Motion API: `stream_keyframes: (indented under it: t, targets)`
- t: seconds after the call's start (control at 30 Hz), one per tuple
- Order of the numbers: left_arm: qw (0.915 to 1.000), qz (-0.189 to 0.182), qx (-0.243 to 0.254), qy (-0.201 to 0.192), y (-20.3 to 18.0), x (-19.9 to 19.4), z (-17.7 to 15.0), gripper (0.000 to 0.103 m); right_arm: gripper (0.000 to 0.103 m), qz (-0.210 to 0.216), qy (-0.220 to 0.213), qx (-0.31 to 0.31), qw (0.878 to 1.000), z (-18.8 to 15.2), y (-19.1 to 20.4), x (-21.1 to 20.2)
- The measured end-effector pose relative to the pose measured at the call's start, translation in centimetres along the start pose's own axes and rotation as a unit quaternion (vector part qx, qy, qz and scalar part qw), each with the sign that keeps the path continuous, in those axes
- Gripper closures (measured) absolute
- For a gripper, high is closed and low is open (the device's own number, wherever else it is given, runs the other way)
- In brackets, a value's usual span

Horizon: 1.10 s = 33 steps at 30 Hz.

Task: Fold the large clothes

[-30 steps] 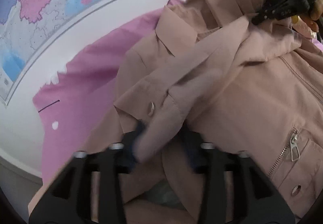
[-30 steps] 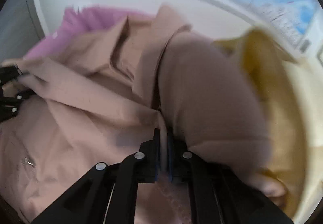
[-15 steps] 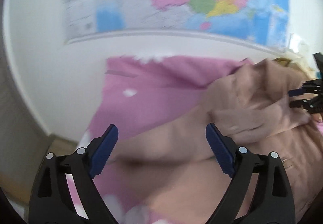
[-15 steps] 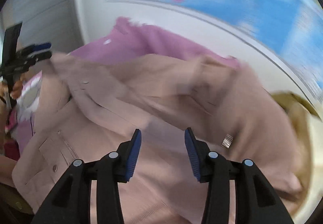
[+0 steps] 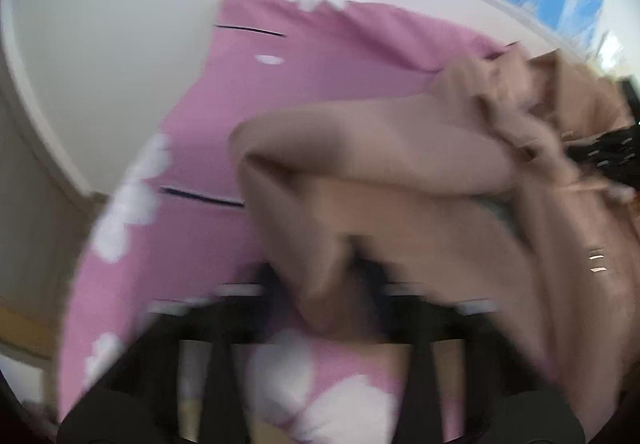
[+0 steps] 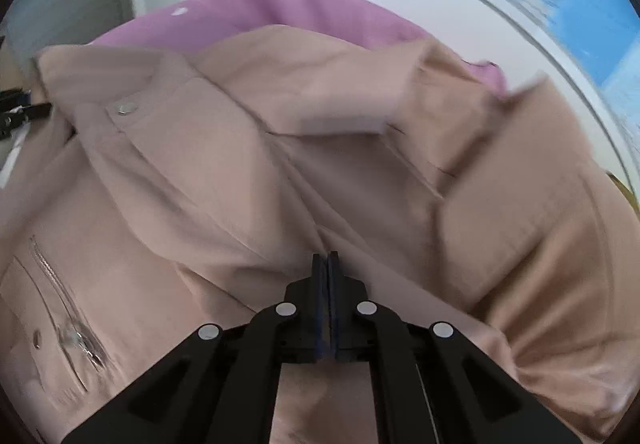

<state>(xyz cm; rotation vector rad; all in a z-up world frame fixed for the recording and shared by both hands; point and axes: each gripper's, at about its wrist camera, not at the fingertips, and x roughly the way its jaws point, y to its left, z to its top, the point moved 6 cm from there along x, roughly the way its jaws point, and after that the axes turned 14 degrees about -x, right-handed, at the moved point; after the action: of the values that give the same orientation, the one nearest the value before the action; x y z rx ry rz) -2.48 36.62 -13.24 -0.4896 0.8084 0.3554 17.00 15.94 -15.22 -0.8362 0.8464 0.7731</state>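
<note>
Evidently both ends are gripped so the jacket (image 6: 248, 171) can be spread before folding; it lies bunched on the pink sheet (image 5: 320, 55). Right hand-held gripper (image 6: 327, 268) points low across the jacket, pinched tight on fabric. Left hand-held gripper (image 5: 340, 284), blurred, seems clamped on a fold.

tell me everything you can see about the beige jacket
The beige jacket looks like a soft matte woven fabric, dusty pink-tan, with a silver snap on a flap, a metal zipper low on one side and stitched seams. It lies rumpled and bunched on the pink sheet. The right tool is shut on a fold; the blurred left tool has fabric between its fingers.
</note>
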Motion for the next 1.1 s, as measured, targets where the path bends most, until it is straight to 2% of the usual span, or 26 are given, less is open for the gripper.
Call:
stream_keyframes:
  t: [0.07, 0.13, 0.2, 0.33, 0.4, 0.47, 0.5, 0.53, 0.57, 0.6, 0.67, 0.73, 0.8, 0.87, 0.9, 0.93, 1.03, 1.1]
  targets:
    - [0.9998, -0.018, -0.009, -0.008, 0.1, -0.9, 1.0, 0.100, 0.096, -0.010, 0.013, 0.013, 1.000, -0.7, -0.9, -0.1]
    - [0.9994, -0.027, -0.007, -0.022, 0.0, -2.2, 2.2, 0.100, 0.075, 0.005, 0.006, 0.032, 0.999, -1.1, -1.4, -1.0]
    - [0.9989, -0.033, 0.001, -0.034, -0.1, -3.6, 3.1, 0.101, 0.072, 0.012, -0.024, 0.037, 0.999, -0.8, -1.1, -2.6]
    - [0.9974, -0.044, 0.018, -0.055, -1.1, -6.6, 5.5, 0.101, 0.067, 0.066, -0.095, 0.007, 0.993, 2.4, 2.4, -5.5]
    - [0.9964, -0.056, 0.022, -0.060, -2.0, -7.7, 6.3, 0.101, 0.067, 0.110, -0.120, -0.016, 0.987, 4.8, 5.3, -6.1]
    - [0.9955, -0.063, 0.033, -0.062, -2.9, -8.4, 6.9, 0.101, 0.061, 0.154, -0.149, -0.038, 0.976, 6.7, 8.2, -7.0]
    - [0.9952, -0.065, 0.040, -0.063, -3.3, -8.6, 7.1, 0.101, 0.055, 0.191, -0.164, -0.058, 0.966, 8.0, 10.6, -7.4]
    - [0.9949, -0.066, 0.046, -0.062, -3.8, -8.8, 7.1, 0.101, 0.046, 0.208, -0.173, -0.066, 0.960, 8.5, 12.0, -8.0]
    - [0.9944, -0.068, 0.055, -0.060, -4.5, -9.0, 6.9, 0.101, 0.043, 0.233, -0.184, -0.078, 0.952, 9.7, 14.1, -8.1]
    - [0.9941, -0.068, 0.061, -0.059, -4.9, -9.2, 6.8, 0.101, 0.042, 0.246, -0.188, -0.082, 0.947, 10.2, 15.6, -8.3]
    - [0.9935, -0.070, 0.073, -0.052, -5.9, -9.2, 6.4, 0.101, 0.032, 0.280, -0.184, -0.077, 0.939, 11.1, 18.6, -7.7]
    - [0.9929, -0.073, 0.083, -0.045, -6.8, -9.1, 6.0, 0.101, 0.030, 0.299, -0.173, -0.054, 0.937, 12.6, 20.5, -5.6]
    - [0.9925, -0.075, 0.089, -0.039, -7.2, -8.9, 5.7, 0.101, 0.030, 0.317, -0.145, -0.022, 0.937, 13.0, 21.5, -3.5]
    - [0.9920, -0.077, 0.095, -0.033, -7.8, -8.9, 5.6, 0.101, 0.056, 0.355, -0.130, 0.007, 0.926, 13.5, 22.6, -2.1]
    - [0.9919, -0.076, 0.098, -0.030, -8.0, -8.9, 5.5, 0.101, 0.091, 0.377, -0.129, 0.013, 0.917, 13.4, 23.0, -2.0]
    - [0.9919, -0.072, 0.100, -0.030, -8.2, -8.9, 5.5, 0.101, 0.098, 0.391, -0.131, 0.014, 0.911, 13.6, 23.1, -2.1]
    - [0.9909, -0.079, 0.104, -0.031, -9.0, -9.8, 6.1, 0.100, 0.100, 0.407, -0.175, 0.000, 0.897, 13.5, 22.2, -5.6]
    - [0.9894, -0.092, 0.105, -0.042, -10.0, -11.2, 7.4, 0.099, 0.100, 0.418, -0.221, -0.008, 0.881, 13.1, 20.3, -9.5]
